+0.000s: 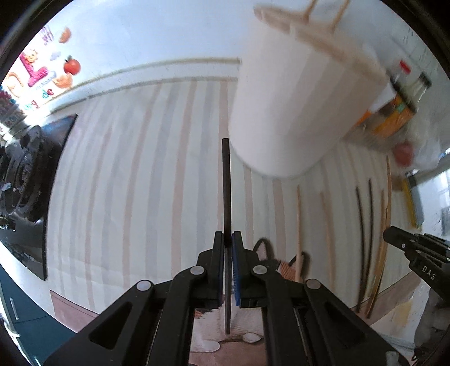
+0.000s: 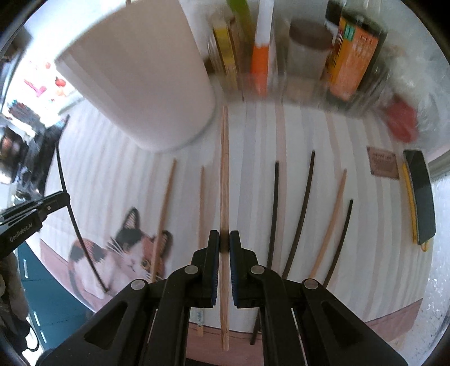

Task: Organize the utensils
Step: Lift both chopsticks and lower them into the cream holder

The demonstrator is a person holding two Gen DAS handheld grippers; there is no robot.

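Note:
My left gripper (image 1: 228,236) is shut on a black chopstick (image 1: 226,180) that points forward toward the base of a white utensil holder (image 1: 292,107). My right gripper (image 2: 224,235) is shut on a light wooden chopstick (image 2: 224,169) that points at the same white holder (image 2: 140,70). Several wooden chopsticks (image 2: 166,208) and black chopsticks (image 2: 301,216) lie on the striped cloth (image 2: 253,135). The holder has wooden sticks (image 1: 309,11) at its rim. The left gripper (image 2: 65,198) shows at the left of the right wrist view with the black chopstick (image 2: 73,222).
Boxes and jars (image 2: 351,50) stand behind the cloth. A dark phone with a yellow edge (image 2: 420,194) lies at the right. A cat picture (image 2: 123,250) is printed on the cloth's near left. A stove (image 1: 25,174) is at the far left.

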